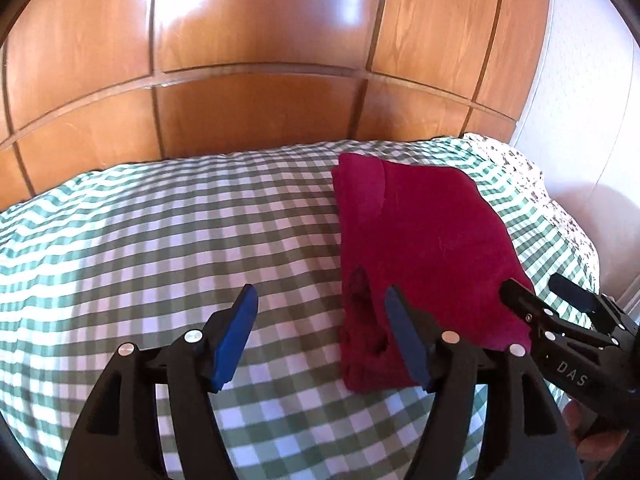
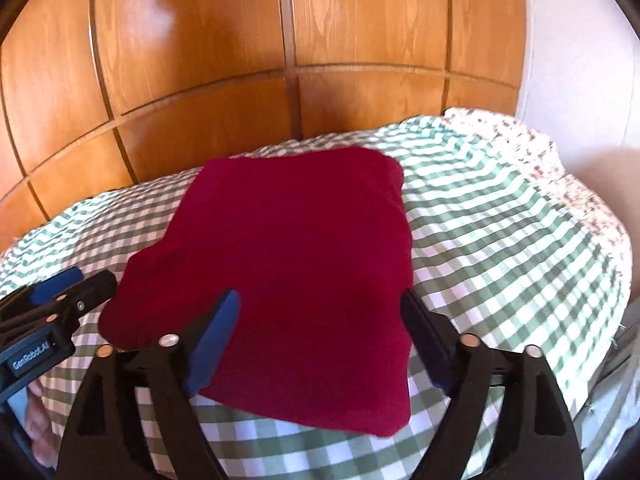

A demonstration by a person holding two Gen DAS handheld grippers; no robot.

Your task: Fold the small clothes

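Note:
A dark red garment lies folded into a rough rectangle on the green-and-white checked bed cover. In the left wrist view my left gripper hangs open above the cover, its right finger over the garment's near left edge and nothing between the blue pads. My right gripper comes in from the right at the garment's near right corner, also open. In the right wrist view the garment fills the middle. The right gripper stands wide open above its near part without pressing it. The left gripper is at the left edge.
Wooden panelling rises right behind the bed. A white wall stands on the right. A floral-patterned cloth lies at the bed's far right corner. The checked cover shows bare beside the garment. A hand holds the right gripper.

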